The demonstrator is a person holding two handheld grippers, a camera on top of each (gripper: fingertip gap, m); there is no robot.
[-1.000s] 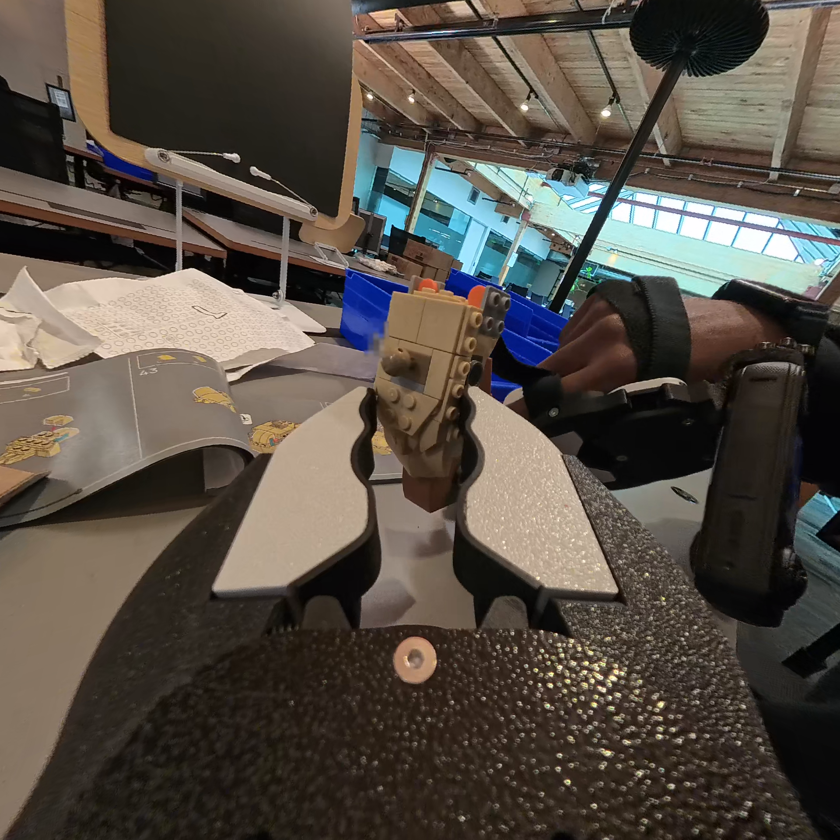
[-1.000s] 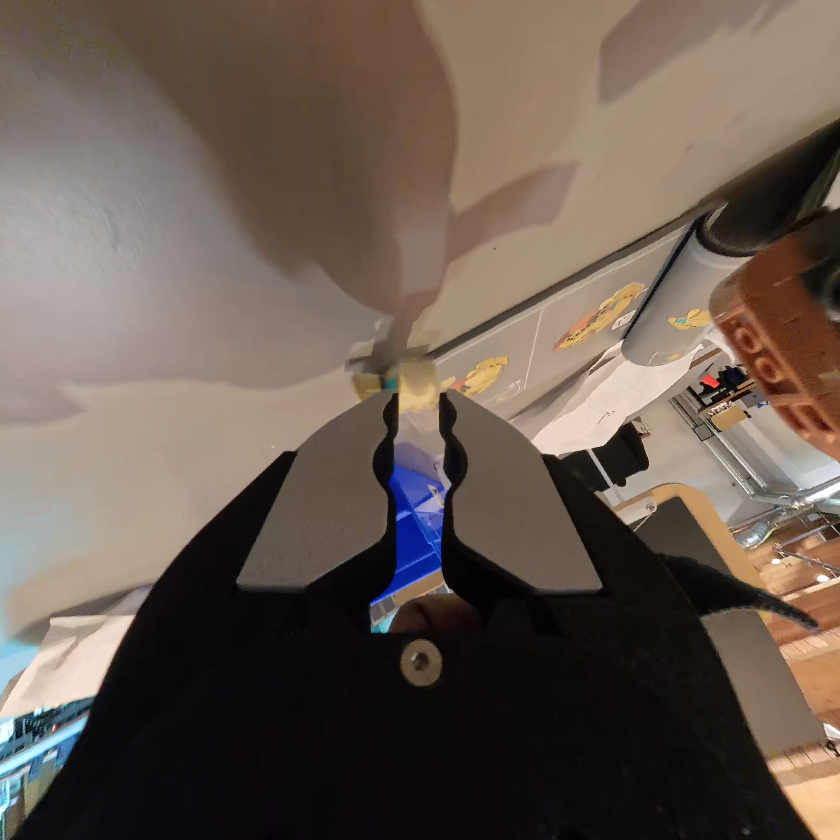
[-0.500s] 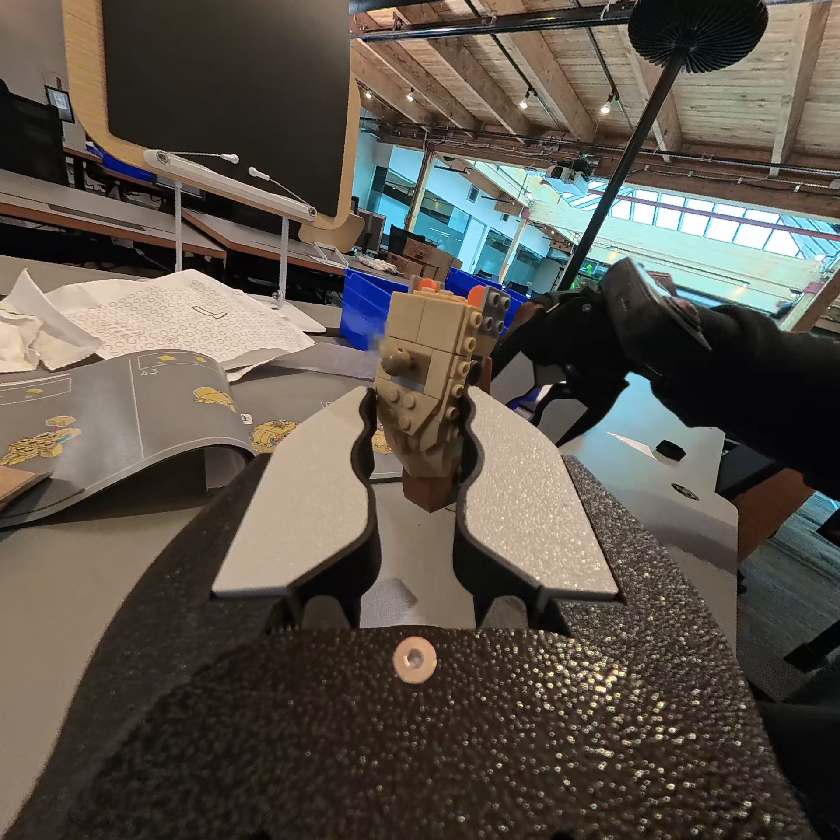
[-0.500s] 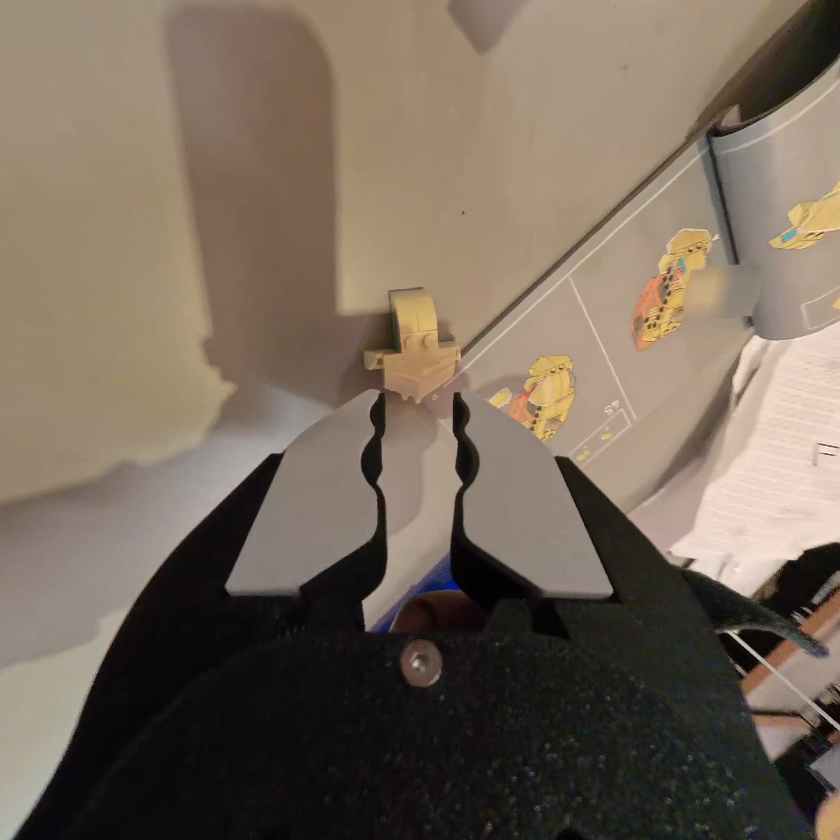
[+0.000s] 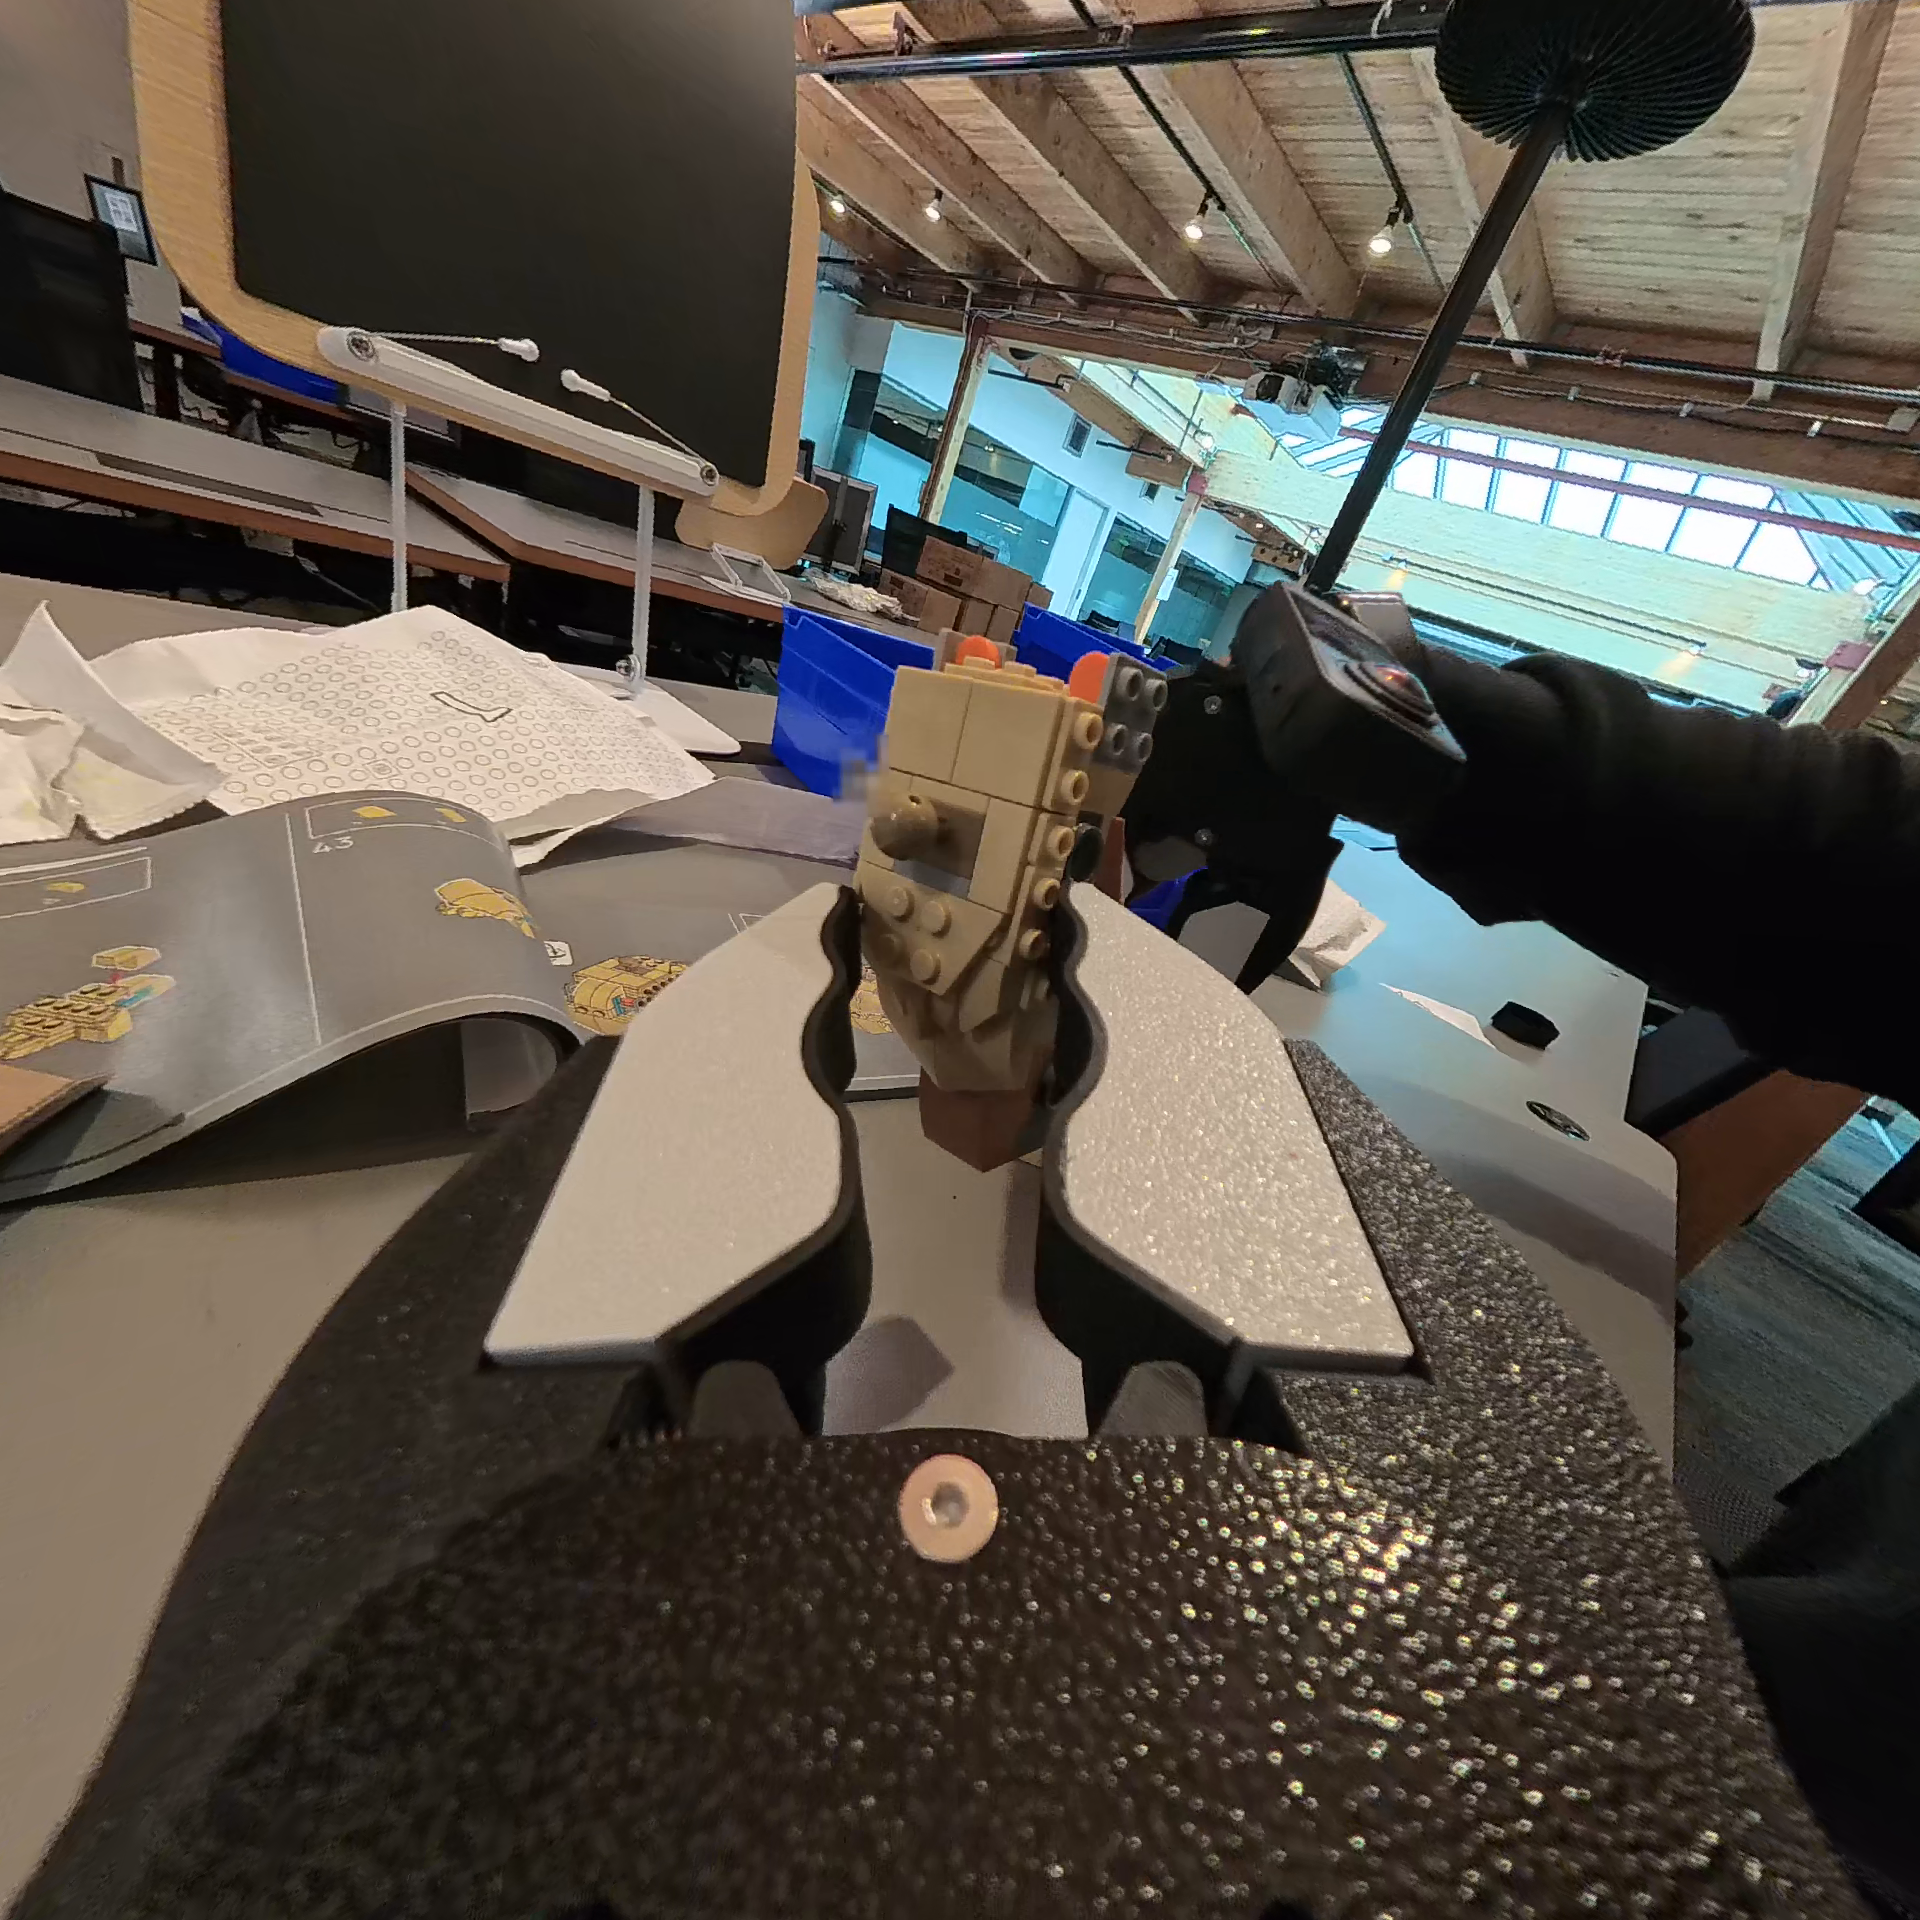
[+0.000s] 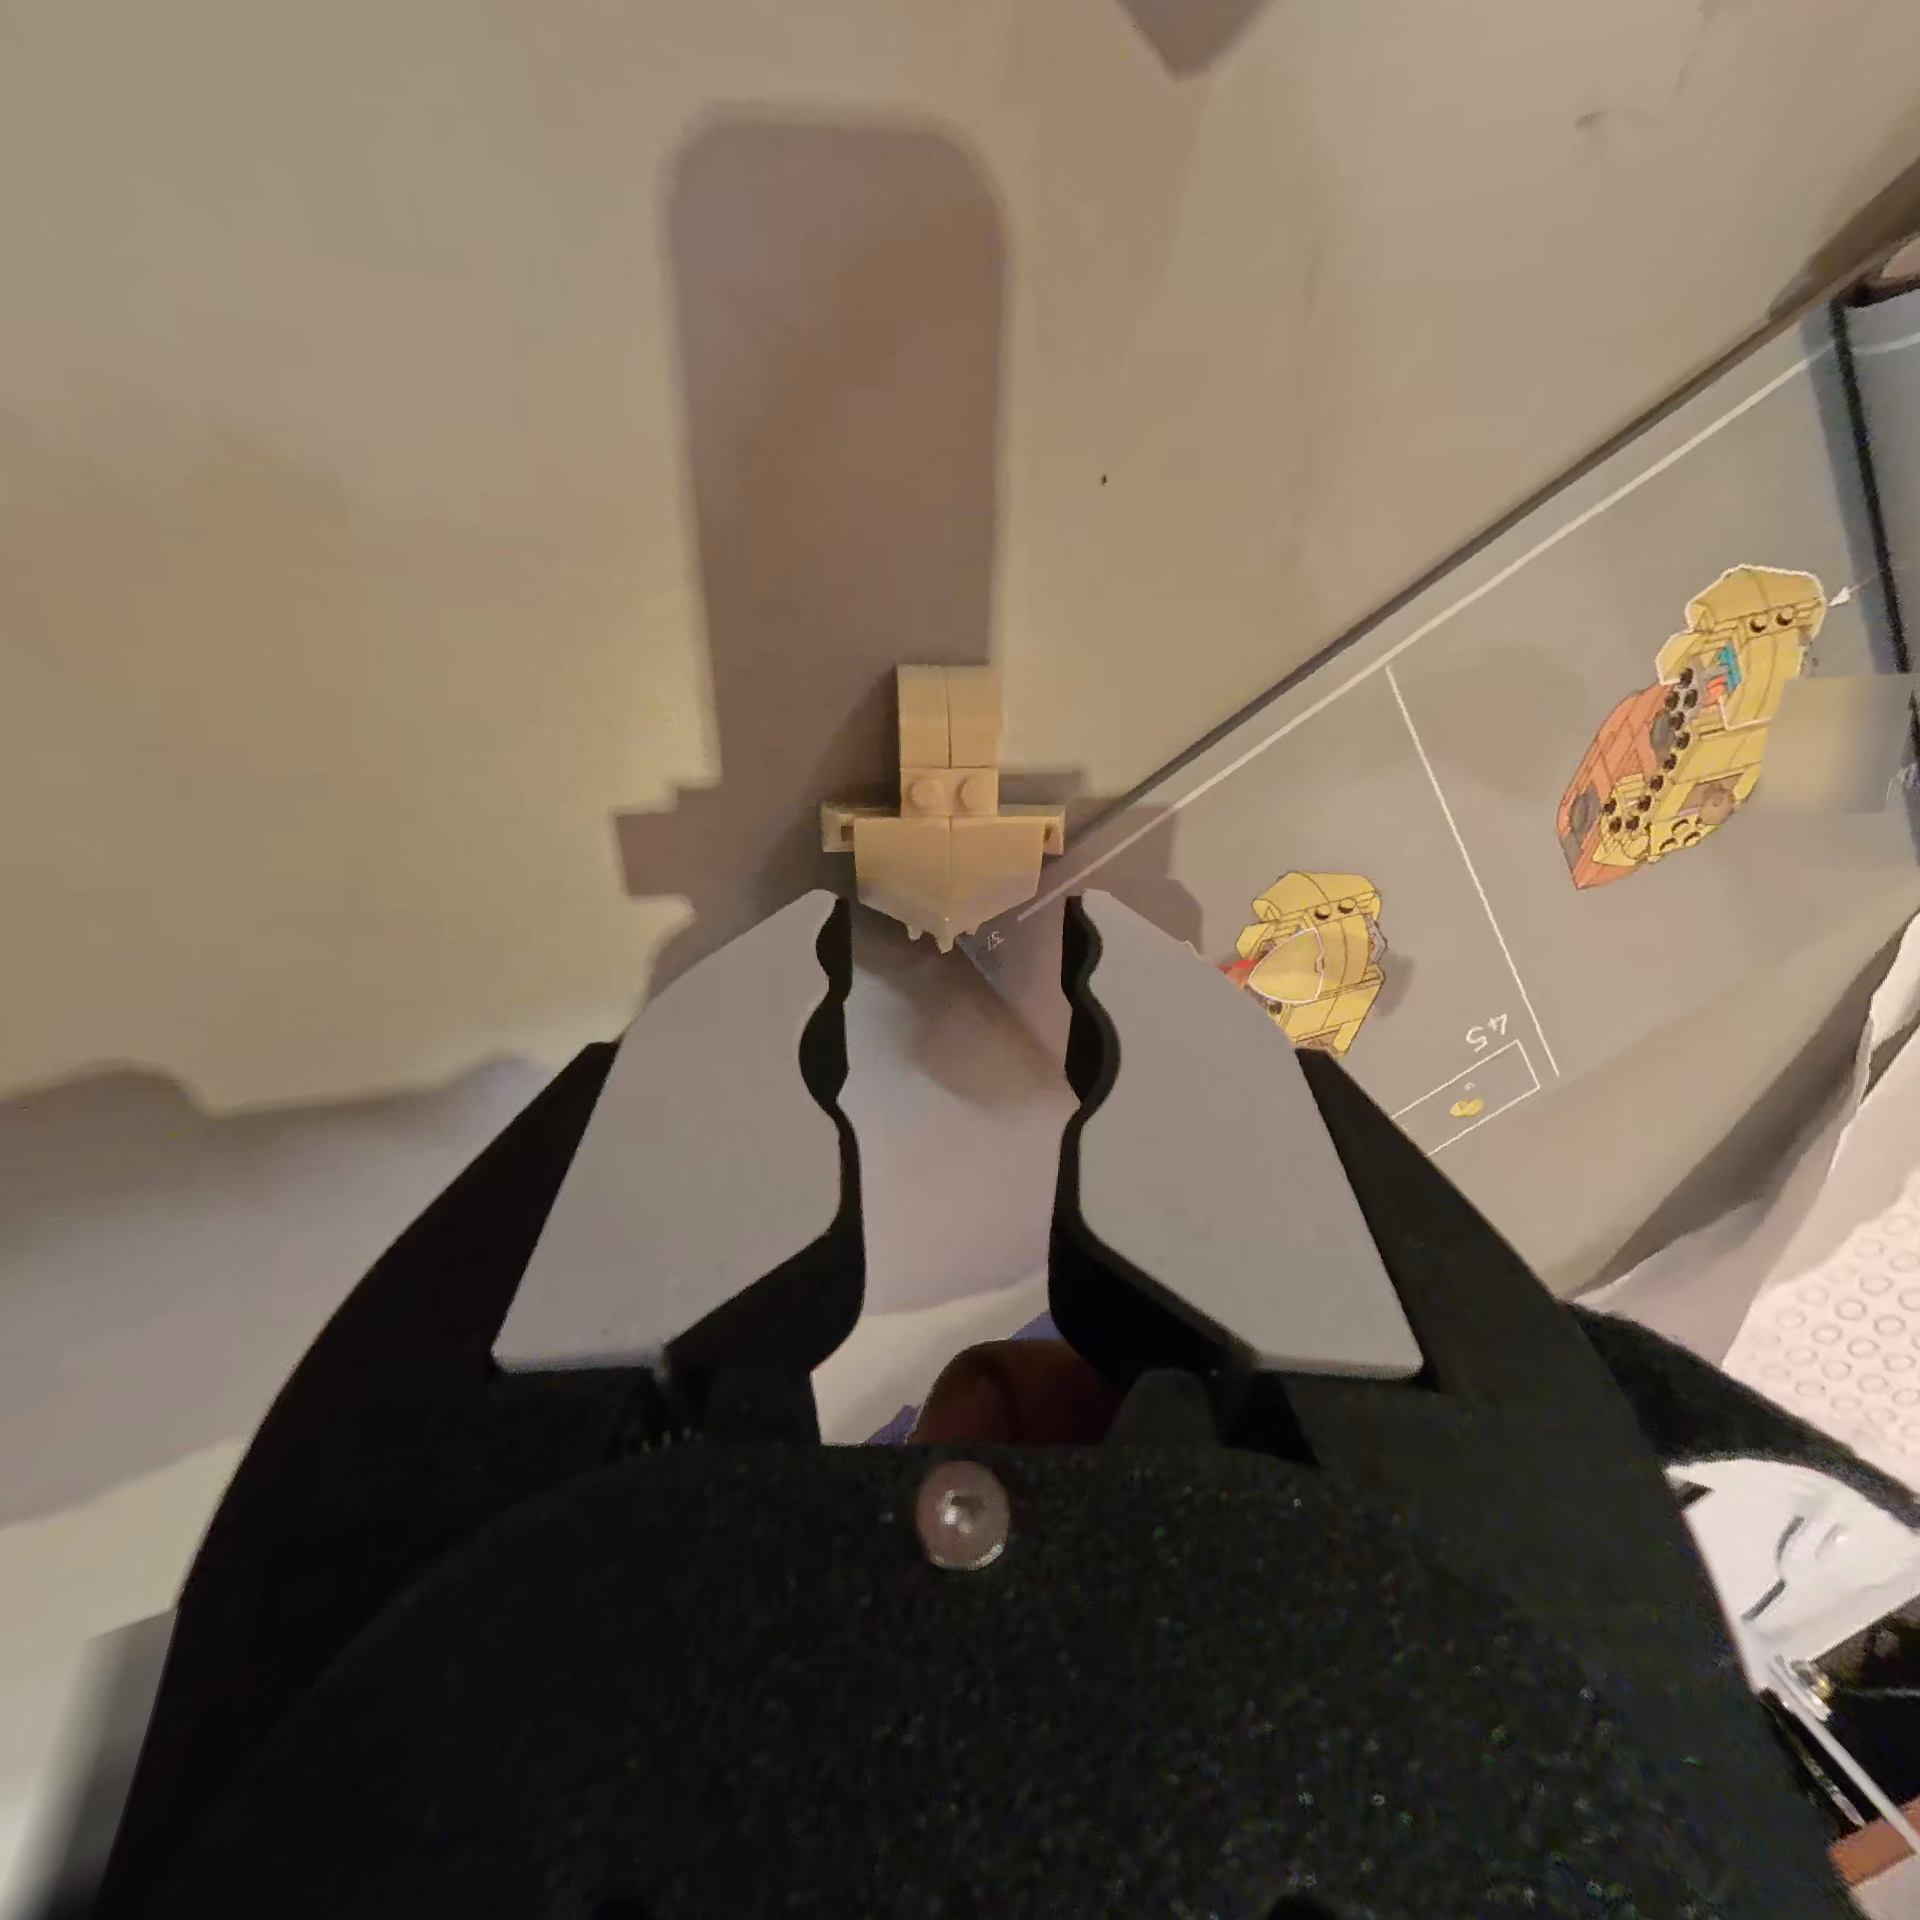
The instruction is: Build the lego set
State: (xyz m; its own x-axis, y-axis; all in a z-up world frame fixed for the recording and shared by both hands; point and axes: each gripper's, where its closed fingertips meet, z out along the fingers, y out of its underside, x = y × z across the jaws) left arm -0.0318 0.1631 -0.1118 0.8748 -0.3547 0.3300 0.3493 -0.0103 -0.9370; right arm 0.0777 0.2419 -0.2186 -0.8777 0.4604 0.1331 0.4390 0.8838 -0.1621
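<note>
A big grey table [image 5: 156,1351] fills most of the left wrist view. Behind it stands a dark board with a wooden edge [image 5: 499,208] on thin white legs. Blue bins [image 5: 831,696] sit far back on the table.

An open grey booklet [image 5: 260,966] with pictures of yellow brick models lies on the table, left of the left gripper. White paper sheets with small circles [image 5: 395,707] lie behind it.

The left gripper [image 5: 951,997] holds a tan brick model [image 5: 987,831] up off the table. Both fingers press on the lower part of the model, one on each side. The model has orange bits and a grey block on top, and a brown block at the bottom.

The right gripper [image 6: 956,925] points down at the table. Its fingers are spread apart with nothing between them. A small tan brick piece [image 6: 948,821] lies on the table just past the fingertips, not touching them. It sits beside the corner of the booklet. In the left wrist view, the right gripper shows off to the right, held by an arm in a black sleeve [image 5: 1662,831].
</note>
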